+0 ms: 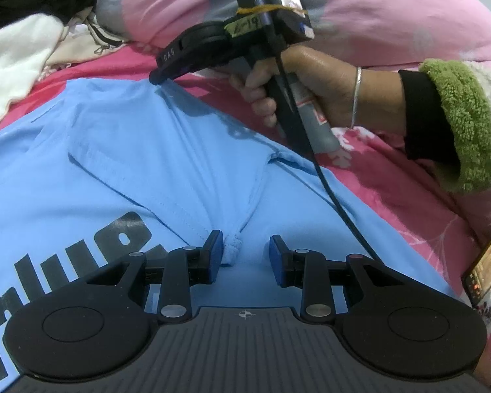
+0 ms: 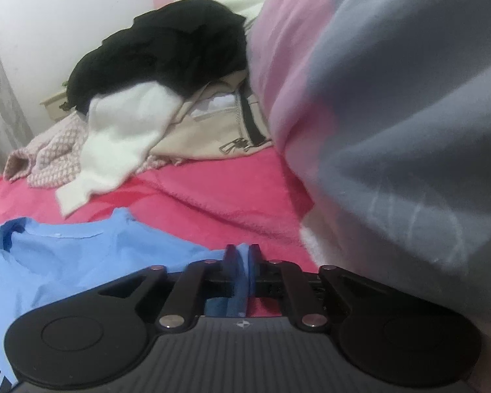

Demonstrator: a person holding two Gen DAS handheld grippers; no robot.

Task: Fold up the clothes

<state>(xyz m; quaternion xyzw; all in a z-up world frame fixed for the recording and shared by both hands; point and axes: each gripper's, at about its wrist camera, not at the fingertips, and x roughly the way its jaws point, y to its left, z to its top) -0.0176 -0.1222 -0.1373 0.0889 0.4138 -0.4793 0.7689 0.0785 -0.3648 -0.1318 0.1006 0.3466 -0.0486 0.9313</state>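
A light blue T-shirt (image 1: 140,150) with dark lettering lies spread on a pink bedsheet (image 1: 392,177). My left gripper (image 1: 245,249) hovers low over the shirt's middle, open. A small raised fold of the blue cloth (image 1: 233,245) sits between its blue pads, beside the left one. A hand holds my right gripper (image 1: 156,78) at the shirt's far edge. In the right wrist view the right gripper (image 2: 244,262) is shut on a thin edge of the T-shirt (image 2: 65,255), near the collar side.
A heap of black, white and beige clothes (image 2: 154,75) lies at the far left of the bed. A bulky pink and grey quilt (image 2: 392,114) rises along the right. A phone (image 1: 486,262) lies at the right edge, and the right gripper's black cable (image 1: 327,180) crosses the shirt.
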